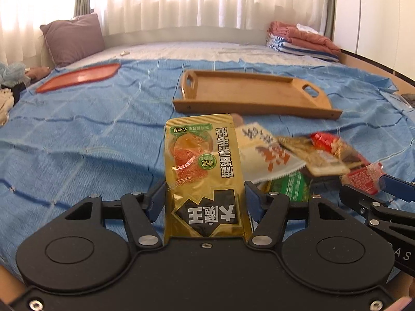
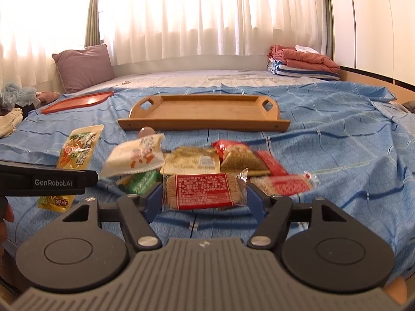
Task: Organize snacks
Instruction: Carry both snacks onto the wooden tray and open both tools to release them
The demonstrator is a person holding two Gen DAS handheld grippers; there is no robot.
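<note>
**Two packets in hand, both trays bare**

Far left on the blue bedspread [image 2: 337, 155] lies a red tray [image 2: 77, 102], and we see nothing on it. Coming right, our left gripper [image 1: 205, 194] pinches a tall gold snack pouch [image 1: 202, 160] between its blue pads, holding it upright above the bed, near the left edge of the pile. In the middle, near us, the snack pile [image 2: 192, 160] sits loose on the spread: a white packet, a green one, tan and red wrappers, overlapping and unsorted. Beyond it, further from us, the wooden tray [image 2: 205, 115] with cut-out handles shows only bare wood. To the right, our right gripper [image 2: 203, 197] is closed on a clear-wrapped biscuit packet with a red label [image 2: 205, 190], lifted just in front of the pile.

We judge the work barely begun. Nothing has reached either tray; two packets are gripped and ready to carry over, and everything else in the heap remains to be picked and laid out.
</note>
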